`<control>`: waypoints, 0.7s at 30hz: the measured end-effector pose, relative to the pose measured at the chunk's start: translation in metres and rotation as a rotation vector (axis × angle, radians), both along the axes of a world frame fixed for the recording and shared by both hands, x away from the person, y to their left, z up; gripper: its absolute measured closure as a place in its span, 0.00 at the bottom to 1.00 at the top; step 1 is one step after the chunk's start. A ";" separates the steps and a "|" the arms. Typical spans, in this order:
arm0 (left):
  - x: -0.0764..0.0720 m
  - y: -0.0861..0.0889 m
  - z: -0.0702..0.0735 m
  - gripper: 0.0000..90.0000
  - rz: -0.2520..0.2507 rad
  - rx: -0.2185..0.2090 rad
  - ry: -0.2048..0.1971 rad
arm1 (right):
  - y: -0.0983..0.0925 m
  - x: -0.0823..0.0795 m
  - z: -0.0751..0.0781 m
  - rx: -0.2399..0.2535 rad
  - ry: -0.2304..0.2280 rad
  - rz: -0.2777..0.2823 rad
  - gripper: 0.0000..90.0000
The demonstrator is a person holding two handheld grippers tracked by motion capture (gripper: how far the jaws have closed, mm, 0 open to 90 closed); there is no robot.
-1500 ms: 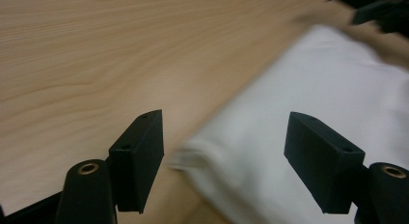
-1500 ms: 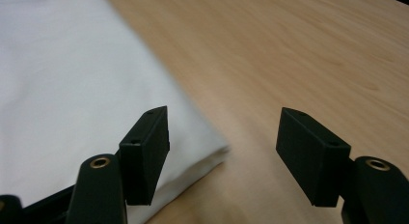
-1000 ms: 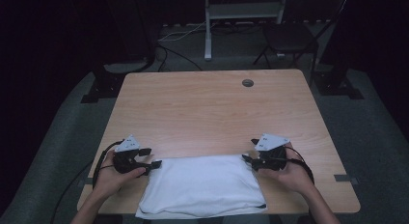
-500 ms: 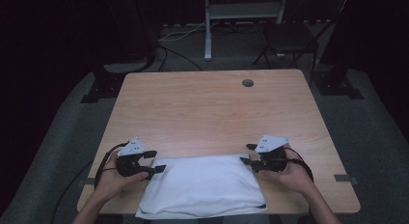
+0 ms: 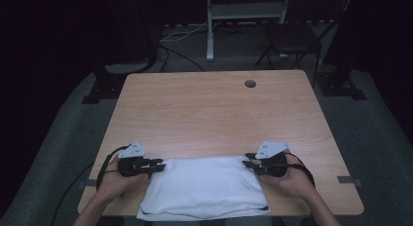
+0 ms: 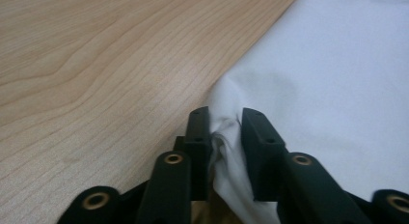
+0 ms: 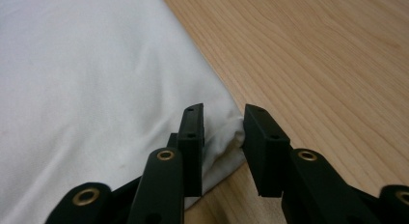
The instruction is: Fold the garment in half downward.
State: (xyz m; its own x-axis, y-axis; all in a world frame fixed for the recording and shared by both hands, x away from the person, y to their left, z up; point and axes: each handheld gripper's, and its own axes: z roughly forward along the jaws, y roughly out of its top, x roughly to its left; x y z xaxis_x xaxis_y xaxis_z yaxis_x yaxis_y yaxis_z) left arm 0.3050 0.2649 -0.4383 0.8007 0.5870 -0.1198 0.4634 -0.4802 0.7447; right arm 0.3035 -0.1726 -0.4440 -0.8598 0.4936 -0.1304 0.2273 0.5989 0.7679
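White cloth [image 5: 202,192], long axis across table [image 5: 204,109]

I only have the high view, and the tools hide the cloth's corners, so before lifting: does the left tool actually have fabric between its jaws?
Observer: Yes. The left tool, its jaws just closing, pinches a bunched fold at the edge of the white cloth.
Operator: And the right tool?
Observer: The right tool, also just closing, holds the cloth's very corner.
Operator: Fabric flat there?
Observer: Crumpled between both pairs of jaws, smooth farther in.
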 end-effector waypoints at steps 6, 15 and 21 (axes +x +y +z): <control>0.018 -0.007 0.002 0.87 0.010 0.048 -0.037 | 0.001 0.013 0.000 -0.013 -0.021 -0.041 0.79; 0.086 -0.012 0.002 0.85 0.067 0.049 -0.042 | 0.006 0.064 0.002 -0.064 -0.051 -0.127 0.77; 0.130 -0.020 0.005 0.84 0.126 0.079 -0.038 | 0.012 0.108 0.005 -0.096 -0.054 -0.184 0.75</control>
State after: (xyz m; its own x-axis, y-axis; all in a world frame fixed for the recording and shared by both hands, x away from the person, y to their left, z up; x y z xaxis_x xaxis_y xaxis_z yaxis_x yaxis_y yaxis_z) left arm 0.4350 0.2451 -0.4335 0.7234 0.6893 -0.0401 0.4956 -0.4779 0.7253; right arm 0.4114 -0.1606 -0.4391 -0.7466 0.6250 -0.2280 0.2995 0.6218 0.7236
